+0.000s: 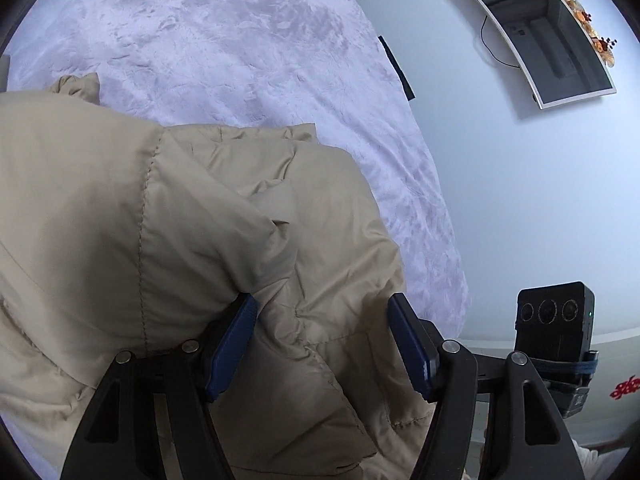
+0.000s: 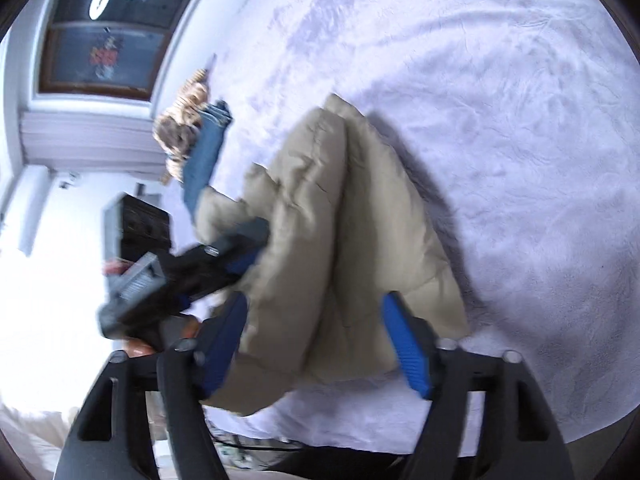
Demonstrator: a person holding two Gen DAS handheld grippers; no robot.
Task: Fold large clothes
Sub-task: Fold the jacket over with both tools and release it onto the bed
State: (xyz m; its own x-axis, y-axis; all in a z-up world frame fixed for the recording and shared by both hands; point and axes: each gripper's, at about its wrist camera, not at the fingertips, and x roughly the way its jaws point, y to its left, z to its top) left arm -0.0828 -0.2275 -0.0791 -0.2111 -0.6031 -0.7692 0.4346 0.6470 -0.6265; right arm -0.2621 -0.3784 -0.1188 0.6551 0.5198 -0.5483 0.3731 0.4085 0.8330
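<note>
A beige puffer jacket (image 1: 160, 220) lies bunched on a white plush bedspread (image 1: 224, 52). My left gripper (image 1: 322, 312) is wide open, its blue pads on either side of a jacket fold, not pinching it. In the right wrist view the jacket (image 2: 340, 240) sits between the open blue pads of my right gripper (image 2: 314, 314), which straddle its near end. The left gripper (image 2: 224, 264) also shows there, blurred, at the jacket's left edge.
A wall-mounted TV (image 1: 540, 36) and a small black sensor box (image 1: 554, 320) are to the right. Folded blue jeans (image 2: 206, 152) and a patterned item (image 2: 184, 132) lie at the bed's far left edge. A dark window (image 2: 108, 24) is behind.
</note>
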